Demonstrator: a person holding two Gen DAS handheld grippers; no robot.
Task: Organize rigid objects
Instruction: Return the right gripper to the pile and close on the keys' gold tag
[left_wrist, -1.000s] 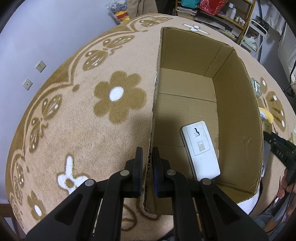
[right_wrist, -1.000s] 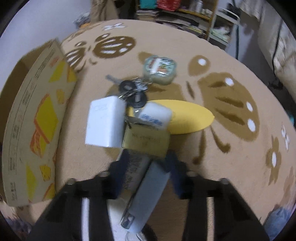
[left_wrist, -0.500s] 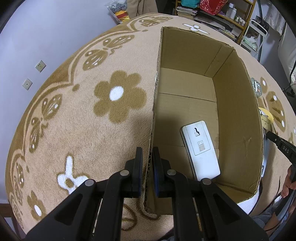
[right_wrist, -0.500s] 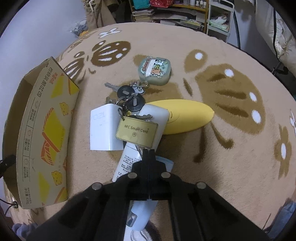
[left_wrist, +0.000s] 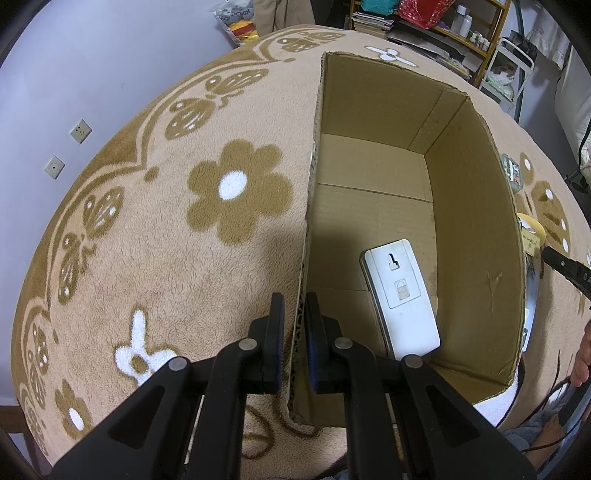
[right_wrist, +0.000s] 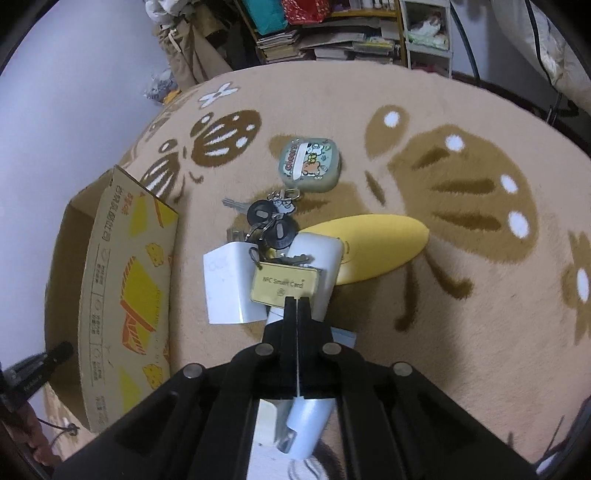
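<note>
My left gripper (left_wrist: 295, 300) is shut on the near left wall of the open cardboard box (left_wrist: 476, 229). A white flat device (left_wrist: 400, 299) lies face down on the box floor. Right of the box (right_wrist: 122, 288), my right gripper (right_wrist: 297, 300) is shut on the lower edge of a gold NFC card tag (right_wrist: 282, 284) chained to a bunch of keys (right_wrist: 269, 221). The keys rest on a white charger cube (right_wrist: 229, 284) and a white oblong case (right_wrist: 319, 258). A yellow oval case (right_wrist: 376, 247) and a green cartoon earbud case (right_wrist: 310, 166) lie beyond.
All of it sits on a beige flower-patterned rug (left_wrist: 166, 258). A pale blue-and-white object (right_wrist: 306, 424) lies under the right gripper. A person's hand (left_wrist: 581, 354) shows at the right edge. Cluttered shelves (right_wrist: 332, 33) stand past the rug's far side.
The right gripper's jaws, apart a second ago, have come together on the gold card tag and shifted slightly. The left gripper and box have not moved.
</note>
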